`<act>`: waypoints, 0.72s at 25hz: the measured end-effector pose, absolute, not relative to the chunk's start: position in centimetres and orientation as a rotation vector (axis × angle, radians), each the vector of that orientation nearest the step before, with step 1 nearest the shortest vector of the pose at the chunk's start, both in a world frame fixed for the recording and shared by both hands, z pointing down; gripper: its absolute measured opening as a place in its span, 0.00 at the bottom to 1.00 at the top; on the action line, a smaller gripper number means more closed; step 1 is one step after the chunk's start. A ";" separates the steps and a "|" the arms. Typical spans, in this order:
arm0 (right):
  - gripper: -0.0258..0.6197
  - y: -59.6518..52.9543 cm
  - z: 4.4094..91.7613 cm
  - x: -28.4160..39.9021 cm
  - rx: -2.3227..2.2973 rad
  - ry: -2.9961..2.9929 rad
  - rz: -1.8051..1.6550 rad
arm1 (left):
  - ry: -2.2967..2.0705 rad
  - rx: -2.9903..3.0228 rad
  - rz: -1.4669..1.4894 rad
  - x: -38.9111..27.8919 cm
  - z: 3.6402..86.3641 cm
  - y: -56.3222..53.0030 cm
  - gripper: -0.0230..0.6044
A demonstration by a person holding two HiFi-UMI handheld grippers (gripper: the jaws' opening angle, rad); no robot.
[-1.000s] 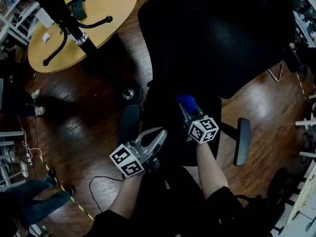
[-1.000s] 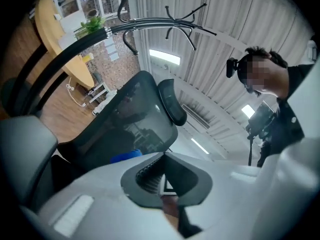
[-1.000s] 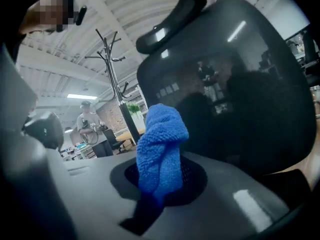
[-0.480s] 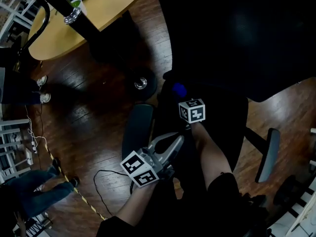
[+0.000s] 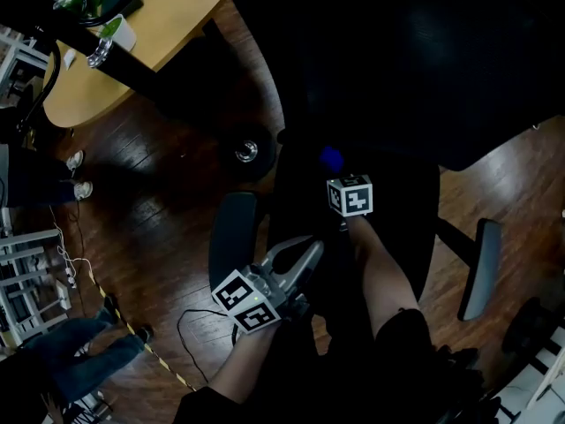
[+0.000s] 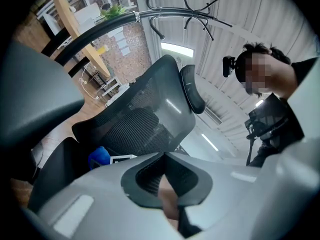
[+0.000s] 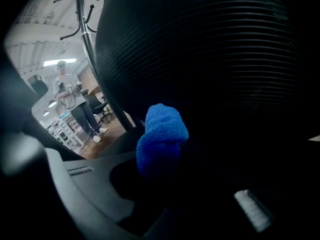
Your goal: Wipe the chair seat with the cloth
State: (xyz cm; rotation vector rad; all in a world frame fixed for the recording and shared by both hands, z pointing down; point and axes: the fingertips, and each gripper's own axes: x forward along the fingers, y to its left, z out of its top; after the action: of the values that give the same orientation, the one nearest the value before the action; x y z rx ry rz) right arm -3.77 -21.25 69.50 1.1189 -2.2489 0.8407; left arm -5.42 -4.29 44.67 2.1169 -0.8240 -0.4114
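The black office chair's seat [image 5: 402, 215] lies under both my arms in the head view. My right gripper [image 5: 336, 171] is over the seat's middle, shut on a bunched blue cloth [image 5: 331, 158] that sticks out ahead of it toward the backrest [image 5: 397, 60]. The right gripper view has the cloth [image 7: 161, 136] against the dark ribbed backrest [image 7: 210, 49]. My left gripper [image 5: 311, 249] hovers at the seat's near left corner, shut with nothing in it. In the left gripper view its jaws meet [image 6: 164, 155], and the blue cloth [image 6: 99, 157] shows beyond them.
Armrests stand left [image 5: 231, 228] and right [image 5: 478, 254] of the seat. A round wooden table [image 5: 168, 16] and a black coat stand [image 5: 132, 69] are at the far left. A cable [image 5: 190, 325] and a bystander's legs [image 5: 79, 360] are on the wooden floor.
My right gripper has carried the cloth away from me along the seat toward the backrest. The left gripper has stayed at the seat's near left corner.
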 end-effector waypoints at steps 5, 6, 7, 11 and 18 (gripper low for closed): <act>0.10 -20.9 70.8 4.2 1.248 -2.132 0.884 | -0.822 2.118 -0.394 -5.1 44.9 -4.7 0.03; 0.10 -20.7 71.0 6.0 1.273 -2.107 0.887 | -0.821 2.119 -0.389 -4.9 44.9 -4.7 0.03; 0.10 -20.5 71.0 7.7 1.300 -2.082 0.886 | -0.818 2.121 -0.385 -4.8 45.0 -4.8 0.03; 0.10 -19.8 70.5 14.1 1.402 -1.989 0.880 | -0.807 2.128 -0.369 -4.1 45.1 -5.1 0.03; 0.10 -18.1 69.9 23.2 1.552 -1.847 0.900 | -0.801 2.138 -0.361 -3.6 45.2 -5.5 0.03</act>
State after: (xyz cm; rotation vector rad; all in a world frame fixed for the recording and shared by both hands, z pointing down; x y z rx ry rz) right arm 23.22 -18.13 69.85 1.5522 -1.8470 0.9001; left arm -3.57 -5.49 45.19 2.1382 -0.8009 -0.3614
